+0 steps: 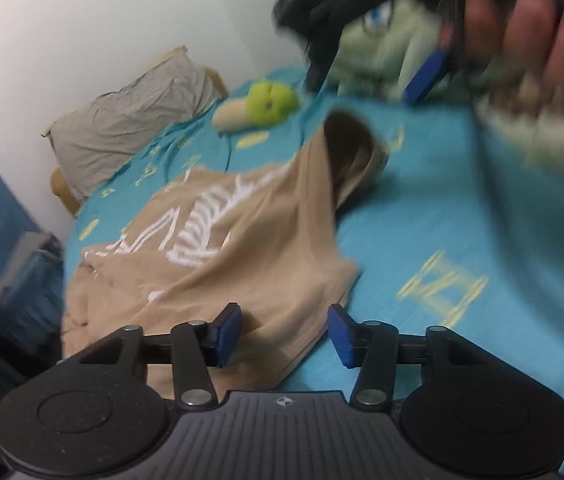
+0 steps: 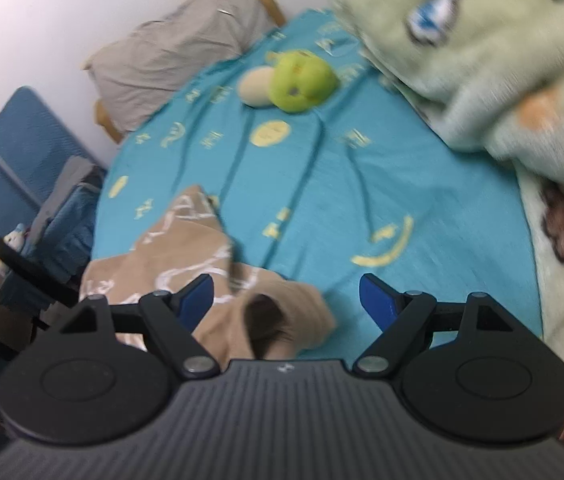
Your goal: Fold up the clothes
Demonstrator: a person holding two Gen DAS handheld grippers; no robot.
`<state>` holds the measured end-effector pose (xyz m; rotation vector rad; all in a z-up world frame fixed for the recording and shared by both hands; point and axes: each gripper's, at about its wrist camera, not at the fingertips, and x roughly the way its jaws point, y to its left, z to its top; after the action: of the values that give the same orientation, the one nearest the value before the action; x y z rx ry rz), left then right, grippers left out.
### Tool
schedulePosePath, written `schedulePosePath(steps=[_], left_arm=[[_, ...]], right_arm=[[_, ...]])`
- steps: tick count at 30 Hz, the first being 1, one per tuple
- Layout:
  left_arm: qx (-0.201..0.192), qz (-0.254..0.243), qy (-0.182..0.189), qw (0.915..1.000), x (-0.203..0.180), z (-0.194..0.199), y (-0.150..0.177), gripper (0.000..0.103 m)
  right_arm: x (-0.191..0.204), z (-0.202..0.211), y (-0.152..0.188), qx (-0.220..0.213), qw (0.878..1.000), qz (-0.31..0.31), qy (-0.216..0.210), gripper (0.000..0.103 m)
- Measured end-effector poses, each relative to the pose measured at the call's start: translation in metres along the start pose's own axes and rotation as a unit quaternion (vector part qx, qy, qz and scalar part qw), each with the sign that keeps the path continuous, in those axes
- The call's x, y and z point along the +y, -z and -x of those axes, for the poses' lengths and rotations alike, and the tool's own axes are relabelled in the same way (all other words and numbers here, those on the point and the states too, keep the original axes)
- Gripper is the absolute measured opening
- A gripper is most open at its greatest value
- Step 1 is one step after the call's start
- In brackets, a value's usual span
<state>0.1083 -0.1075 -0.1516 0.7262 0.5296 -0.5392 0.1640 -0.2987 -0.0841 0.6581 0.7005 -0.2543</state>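
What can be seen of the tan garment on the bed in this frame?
The tan garment is a soft, knit-looking top with a white skeleton-like print. It lies crumpled and partly spread on the teal bedsheet, unfolded. One tubular opening, probably a sleeve, gapes dark at its far end. Its near edge lies between the blue pads of the open left gripper, which does not clamp it. In the right wrist view the opening sits just ahead of the open right gripper, ungripped.

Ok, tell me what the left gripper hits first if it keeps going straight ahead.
The left gripper, fingers apart and empty, points at the tan shirt lying on the teal bedsheet. It would likely meet the shirt's near edge first, though blur leaves the depth unclear.
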Motion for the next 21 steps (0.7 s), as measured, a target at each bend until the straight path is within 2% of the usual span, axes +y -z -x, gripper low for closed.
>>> schedulePosePath(steps=[2, 3, 4, 6, 7, 10, 12, 15, 18, 21], left_arm=[[-0.004, 0.029, 0.002, 0.9996, 0.011, 0.000, 0.001, 0.054], [-0.007, 0.047, 0.004, 0.9989, 0.017, 0.001, 0.002, 0.047], [-0.010, 0.065, 0.007, 0.9978, 0.023, 0.002, 0.002, 0.025], [-0.017, 0.102, 0.012, 0.9946, 0.036, 0.005, 0.003, 0.014], [-0.021, 0.120, 0.015, 0.9925, 0.043, 0.006, 0.003, 0.011], [-0.031, 0.174, 0.023, 0.9840, 0.062, 0.009, 0.004, 0.010], [-0.057, 0.240, 0.037, 0.9685, 0.084, 0.021, 0.004, 0.010], [-0.096, 0.333, 0.058, 0.9362, 0.116, 0.039, 0.006, 0.009], [-0.124, 0.394, 0.074, 0.9078, 0.137, 0.051, 0.010, 0.009], [-0.144, 0.436, 0.081, 0.8849, 0.152, 0.061, 0.015, 0.009]], right_arm=[[-0.006, -0.004, -0.001, 0.009, 1.000, -0.017, -0.001, 0.082], [-0.010, -0.007, -0.001, 0.014, 1.000, -0.025, -0.001, 0.082], [-0.013, -0.009, -0.002, 0.019, 0.999, -0.034, -0.001, 0.082], [-0.018, -0.013, -0.002, 0.028, 0.998, -0.048, -0.002, 0.082], [-0.017, -0.015, -0.001, 0.032, 0.998, -0.047, -0.004, 0.082], [-0.015, -0.019, 0.002, 0.045, 0.998, -0.038, -0.006, 0.082], [-0.012, -0.022, 0.005, 0.053, 0.998, -0.025, -0.005, 0.082], [-0.008, -0.027, 0.009, 0.065, 0.998, -0.006, -0.004, 0.082], [-0.004, -0.031, 0.014, 0.078, 0.997, 0.013, -0.002, 0.082], [0.002, -0.038, 0.020, 0.096, 0.995, 0.040, 0.002, 0.082]])
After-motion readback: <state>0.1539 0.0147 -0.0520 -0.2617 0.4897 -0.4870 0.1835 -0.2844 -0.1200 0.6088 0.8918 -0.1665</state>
